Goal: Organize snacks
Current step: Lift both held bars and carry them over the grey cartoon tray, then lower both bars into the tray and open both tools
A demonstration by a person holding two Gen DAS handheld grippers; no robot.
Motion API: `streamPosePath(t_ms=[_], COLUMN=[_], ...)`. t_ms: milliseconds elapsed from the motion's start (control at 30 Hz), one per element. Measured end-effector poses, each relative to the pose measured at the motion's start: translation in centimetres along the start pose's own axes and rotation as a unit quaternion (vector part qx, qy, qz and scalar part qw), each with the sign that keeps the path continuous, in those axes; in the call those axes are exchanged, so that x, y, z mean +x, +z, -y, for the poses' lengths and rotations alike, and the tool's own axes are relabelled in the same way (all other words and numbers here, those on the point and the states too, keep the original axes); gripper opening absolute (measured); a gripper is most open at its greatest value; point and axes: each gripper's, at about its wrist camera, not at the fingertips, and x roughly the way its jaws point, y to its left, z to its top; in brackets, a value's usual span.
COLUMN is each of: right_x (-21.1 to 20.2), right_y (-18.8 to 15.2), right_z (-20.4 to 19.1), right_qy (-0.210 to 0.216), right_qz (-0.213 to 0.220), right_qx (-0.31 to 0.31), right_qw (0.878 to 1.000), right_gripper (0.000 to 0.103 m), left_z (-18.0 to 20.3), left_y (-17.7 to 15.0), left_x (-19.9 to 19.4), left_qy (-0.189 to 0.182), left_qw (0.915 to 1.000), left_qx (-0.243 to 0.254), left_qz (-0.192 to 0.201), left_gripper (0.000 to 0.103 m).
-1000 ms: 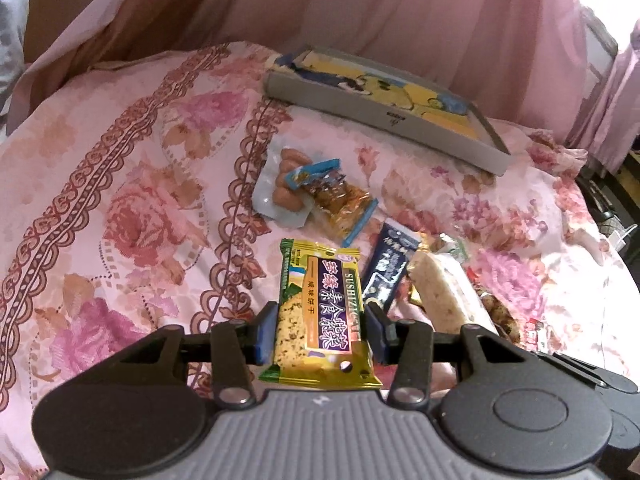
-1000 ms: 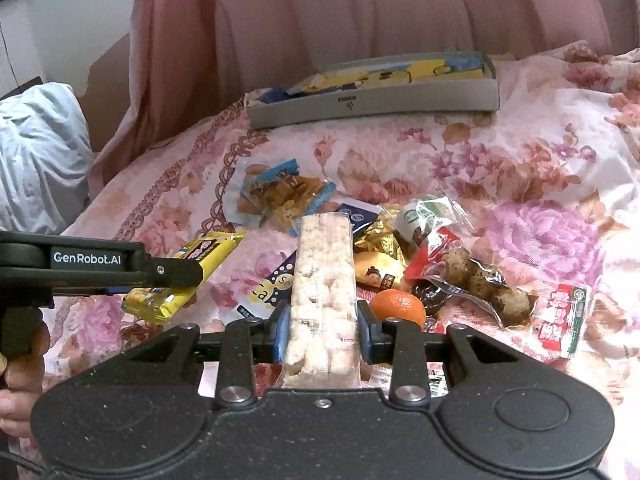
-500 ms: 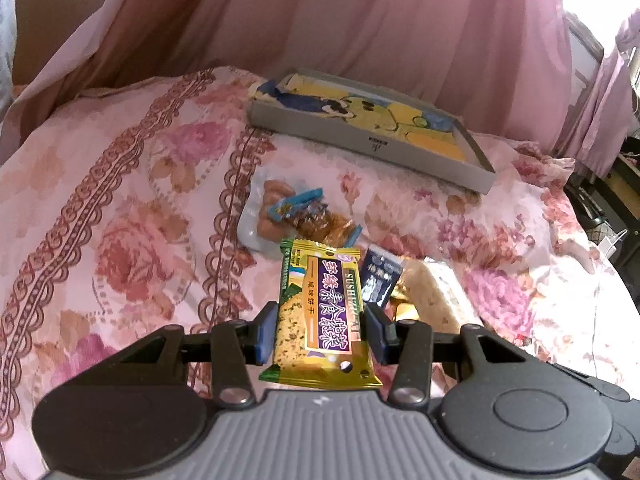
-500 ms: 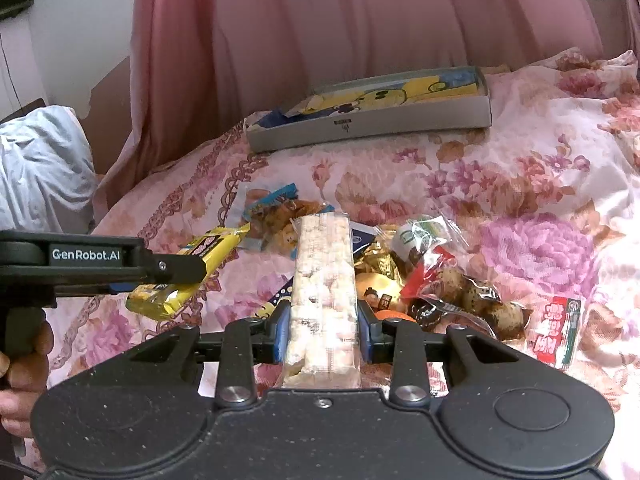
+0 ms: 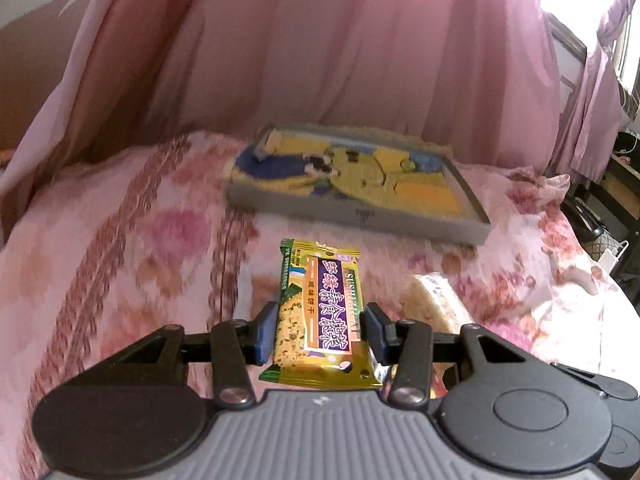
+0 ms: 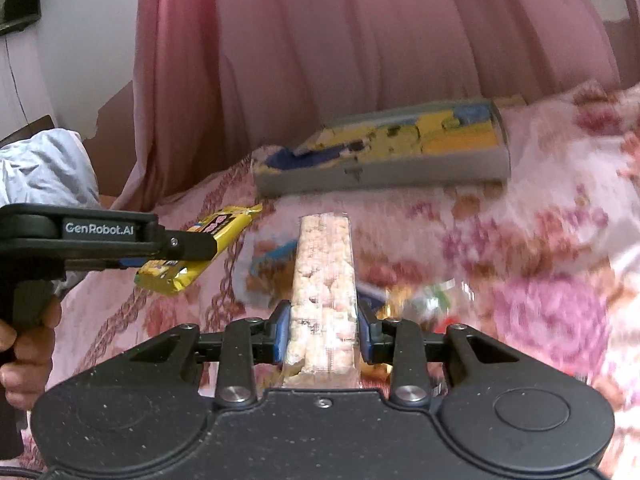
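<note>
We hold biscuit pack (image 5: 320, 312) clamped in left gripper (image 5: 320, 330), rice bar (image 6: 323, 292) in right gripper (image 6: 323, 334); long axes point 12 o'clock toward box (image 5: 360, 214) on bed (image 5: 120, 248); left nearer.

The left gripper (image 5: 320, 330) has a ribbed grey housing flanked by two black round discs, black linkage arms pinned with silver screws, and blue pads on its fingers (image 5: 266, 332). The right gripper (image 6: 323, 330) is all speckled black plastic with the same discs, silver screws and blue pads. From the right wrist view, the left gripper's side reads "GenRobot.AI" in white; a bare-skinned hand (image 6: 24, 350) wraps its black handle.
</note>
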Motion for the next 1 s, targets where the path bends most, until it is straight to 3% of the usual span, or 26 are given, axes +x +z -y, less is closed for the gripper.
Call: streamPosePath(t_ms=[233,500,733,1000], right_x=[3.1,9.1,14.5,18.9], right_y=[5.2,11.3,15.0,17.7], right_z=[0.4,2.5,4.4,4.9], right_qy=[0.000,0.009,-0.003,-0.035], right_qz=[0.022,0.053,0.065,0.058], right_qx=[-0.018,-0.028,-0.031,-0.053], right_qw=[1.000,0.998,0.997,0.996], right_gripper=[0.035,0.035,0.035,0.035], left_z=[-0.2,-0.7,-1.8,-3.5], left_y=[5.4,10.7,13.7,14.7], left_x=[2.5,8.4,14.8,20.3], left_qy=[0.013,0.034,0.025,-0.001], left_qw=[0.9990,0.9964,0.9954,0.9956], left_qx=[0.030,0.053,0.034,-0.005], left_qz=[0.031,0.058,0.086,0.093], left_gripper=[0.050,0.050,0.050,0.050])
